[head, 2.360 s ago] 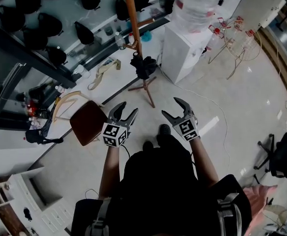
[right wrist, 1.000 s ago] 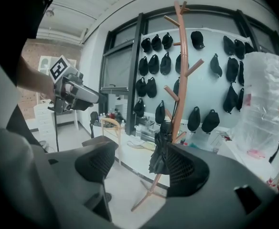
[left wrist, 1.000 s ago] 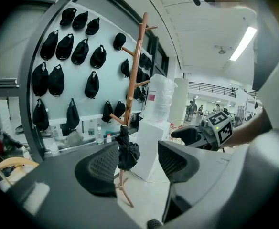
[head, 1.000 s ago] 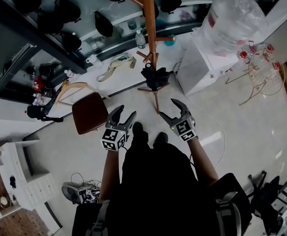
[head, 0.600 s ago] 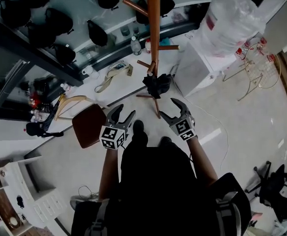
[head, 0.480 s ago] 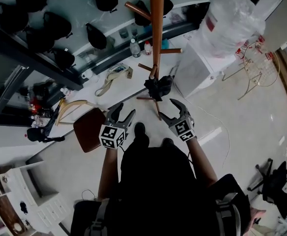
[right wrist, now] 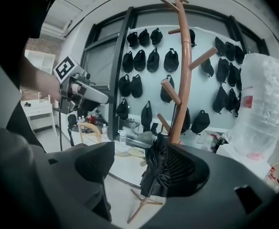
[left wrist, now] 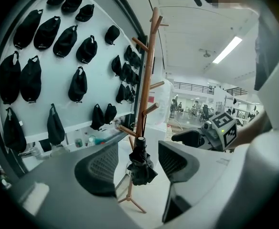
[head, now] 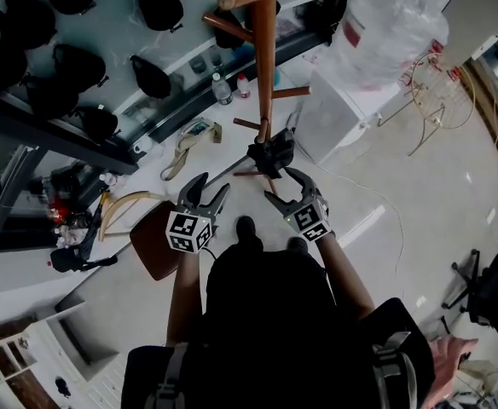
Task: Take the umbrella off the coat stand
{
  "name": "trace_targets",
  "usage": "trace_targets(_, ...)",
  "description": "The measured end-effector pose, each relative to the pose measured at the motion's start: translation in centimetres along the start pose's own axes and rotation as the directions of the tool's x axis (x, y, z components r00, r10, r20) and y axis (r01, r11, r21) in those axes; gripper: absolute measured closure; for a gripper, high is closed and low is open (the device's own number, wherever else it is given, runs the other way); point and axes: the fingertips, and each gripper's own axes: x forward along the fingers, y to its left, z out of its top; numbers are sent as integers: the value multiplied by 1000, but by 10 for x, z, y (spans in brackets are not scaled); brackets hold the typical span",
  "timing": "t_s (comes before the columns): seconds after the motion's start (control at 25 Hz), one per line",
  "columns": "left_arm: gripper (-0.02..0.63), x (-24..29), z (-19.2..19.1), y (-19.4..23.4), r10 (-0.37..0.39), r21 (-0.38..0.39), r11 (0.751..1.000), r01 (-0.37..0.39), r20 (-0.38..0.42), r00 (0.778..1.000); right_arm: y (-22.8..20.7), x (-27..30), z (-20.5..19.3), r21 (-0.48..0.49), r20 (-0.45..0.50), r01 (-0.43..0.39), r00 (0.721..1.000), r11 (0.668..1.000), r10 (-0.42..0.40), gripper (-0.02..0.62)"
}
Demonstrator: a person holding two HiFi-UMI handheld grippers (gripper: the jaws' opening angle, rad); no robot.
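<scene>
On the coat stand (head: 263, 49) hangs the umbrella (head: 270, 153); 2 hand-held grippers (head: 212, 186) (head: 276, 184) gape.

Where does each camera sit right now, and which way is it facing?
Head view: on the person's head, looking steeply down at the stand and umbrella; shows both arms, left gripper, right gripper, torso, shoes.
Left gripper view: on the left gripper, facing the umbrella along its open jaws; right gripper shows at right.
Right gripper view: on the right gripper, facing the umbrella along its open jaws; left gripper shows upper left.
Shared: both gripper views see the umbrella hanging on the stand, ungripped.
</scene>
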Motion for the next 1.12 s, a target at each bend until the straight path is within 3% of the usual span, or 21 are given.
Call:
trace_targets(0.4,344,8,-2,4,-28,19,999,29,-32,999,-22,19,-30,34,-39,84,996,996,-82,267)
trace_targets(0.56,344,5,1,24,-21,46,999,24,-55,998,-31,40,-48,78,-48,128,991,989,-124,265)
trace_targets(0.92,344,8,10,61,-29,75,997,35,-85,996,-33,91,-93,148,-176,143,977,979,-116,249)
trace_targets(1.12,344,11,5,72,-52,91,994,62,-113,992,-36,108,-104,166,-204,196,966,966,-161,246)
